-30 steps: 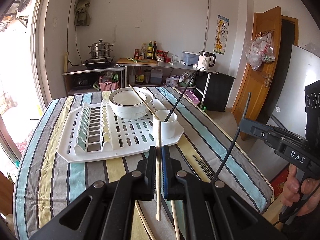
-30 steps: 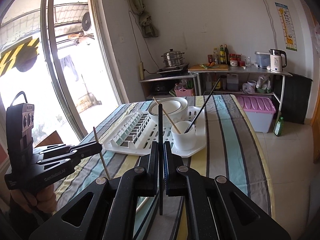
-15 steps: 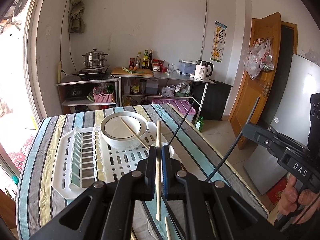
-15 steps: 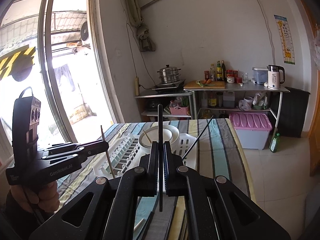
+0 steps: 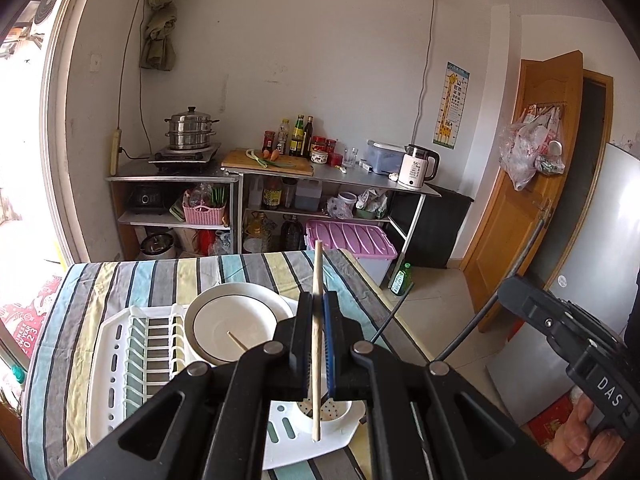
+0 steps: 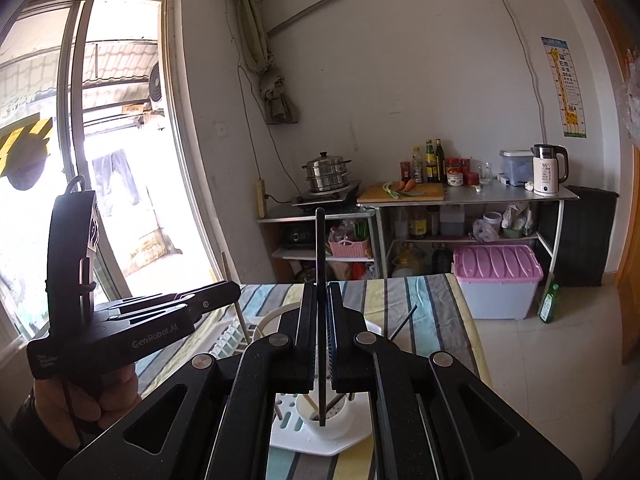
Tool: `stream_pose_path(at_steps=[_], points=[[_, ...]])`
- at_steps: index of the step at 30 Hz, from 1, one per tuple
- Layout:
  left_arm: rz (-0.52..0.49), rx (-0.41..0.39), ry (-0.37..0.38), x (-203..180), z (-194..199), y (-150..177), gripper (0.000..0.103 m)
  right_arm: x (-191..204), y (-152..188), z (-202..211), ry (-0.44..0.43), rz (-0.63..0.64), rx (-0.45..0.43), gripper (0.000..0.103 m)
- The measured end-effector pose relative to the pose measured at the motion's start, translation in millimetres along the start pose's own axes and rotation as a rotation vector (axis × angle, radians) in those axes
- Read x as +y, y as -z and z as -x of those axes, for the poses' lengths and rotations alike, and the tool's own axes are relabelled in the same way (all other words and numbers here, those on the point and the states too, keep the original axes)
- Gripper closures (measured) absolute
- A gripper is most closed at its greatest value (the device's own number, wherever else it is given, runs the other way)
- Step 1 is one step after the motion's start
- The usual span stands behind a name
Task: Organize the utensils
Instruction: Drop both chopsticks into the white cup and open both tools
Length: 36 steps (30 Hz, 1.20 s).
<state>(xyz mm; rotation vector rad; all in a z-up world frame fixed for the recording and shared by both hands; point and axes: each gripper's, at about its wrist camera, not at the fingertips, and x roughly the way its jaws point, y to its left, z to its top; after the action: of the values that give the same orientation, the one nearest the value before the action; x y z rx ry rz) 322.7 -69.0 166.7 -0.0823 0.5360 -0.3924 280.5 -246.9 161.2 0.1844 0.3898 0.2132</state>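
In the left wrist view my left gripper [image 5: 316,312] is shut on a pale wooden chopstick [image 5: 317,340], held upright above the white cup [image 5: 340,420] at the corner of the white dish rack [image 5: 120,360]. A wooden chopstick [image 5: 237,342] and a black chopstick [image 5: 390,320] lean out of that cup. In the right wrist view my right gripper [image 6: 320,304] is shut on a black chopstick [image 6: 320,264], whose lower tip hangs over the cup [image 6: 326,420]. Each view shows the other gripper alongside: right gripper [image 5: 508,288], left gripper [image 6: 232,292].
A white bowl [image 5: 232,328] sits in the rack on the striped tablecloth [image 5: 60,340]. Behind the table stand kitchen shelves [image 5: 320,176], a purple-lidded box [image 5: 352,240] and a green bottle [image 5: 400,278] on the floor. A wooden door [image 5: 528,184] lies right, a window [image 6: 100,160] left.
Both grippers have risen and moved forward over the rack with their chopsticks still held. The cup has slid from mid-view down to beneath the jaws.
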Motion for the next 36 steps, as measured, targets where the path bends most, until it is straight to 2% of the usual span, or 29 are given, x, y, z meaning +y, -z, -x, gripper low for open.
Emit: stream_pose_path(at_steps=[9, 17, 28, 34, 36], points=[[0.027, 0.004, 0.009, 5.6, -37.1, -1.7, 0.097, -10.7, 5.5, -33.7, -0.004, -0.032, 0.041, 0.099], [0.071, 0.064, 0.004, 22.2, -64.3, 20.9, 0.097, -26.0, 26.0, -62.4, 0.008, -0.065, 0.119, 0.099], [0.100, 0.119, -0.031, 38.7, -75.7, 43.4, 0.097, -37.3, 37.5, -73.6, 0.039, -0.074, 0.165, 0.099], [0.097, 0.117, -0.040, 40.9, -71.7, 46.2, 0.096, -40.8, 37.5, -70.2, 0.042, -0.085, 0.176, 0.098], [0.097, 0.113, -0.045, 41.6, -68.4, 47.9, 0.096, -41.4, 37.0, -66.8, 0.050, -0.082, 0.172, 0.095]])
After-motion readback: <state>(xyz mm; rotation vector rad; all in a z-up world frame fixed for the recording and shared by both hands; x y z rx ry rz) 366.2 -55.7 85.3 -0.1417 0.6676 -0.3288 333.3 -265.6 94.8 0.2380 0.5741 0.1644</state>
